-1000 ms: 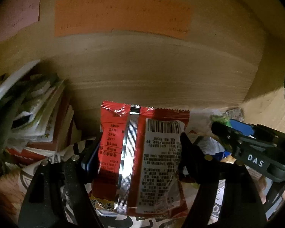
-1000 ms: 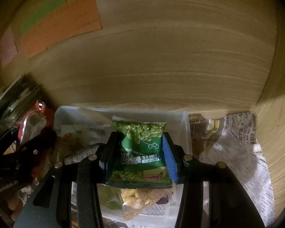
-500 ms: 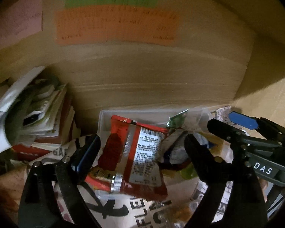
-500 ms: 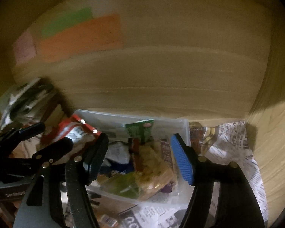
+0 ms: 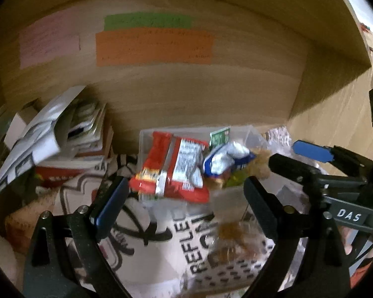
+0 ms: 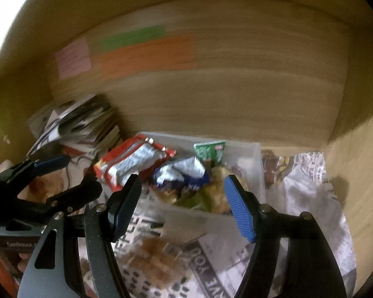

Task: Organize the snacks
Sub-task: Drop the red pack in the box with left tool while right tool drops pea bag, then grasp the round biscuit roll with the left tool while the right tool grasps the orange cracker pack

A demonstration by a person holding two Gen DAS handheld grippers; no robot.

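Both grippers have just let go: a second ago the left gripper [image 5: 184, 198] clamped the red snack packet [image 5: 172, 167] and the right gripper [image 6: 184, 198] clamped the green pea packet [image 6: 209, 151]; the left jaws have just been opening and now stand wide with nothing between them, while the right jaws, which also opened, stand released and empty. The red packet now lies tilted over the near-left rim of the clear plastic bin [image 6: 257, 164], at about 11 o'clock from the left gripper's tips, and the green packet stands upright against the bin's back wall, at about 12 o'clock from the right gripper. Both grippers have pulled back from the bin, so this pair of snacks looks delivered, though the red one seems to overhang and might slide. A blue-and-white packet [image 6: 182, 173] and yellowish snacks crowd the bin's middle. At 9 o'clock a stack of papers and boxes [image 5: 62, 134] leans beside it; printed newspaper [image 6: 308, 198] lines the shelf, and a clear bag of brown snacks [image 5: 236, 243] lies in front, probably next.
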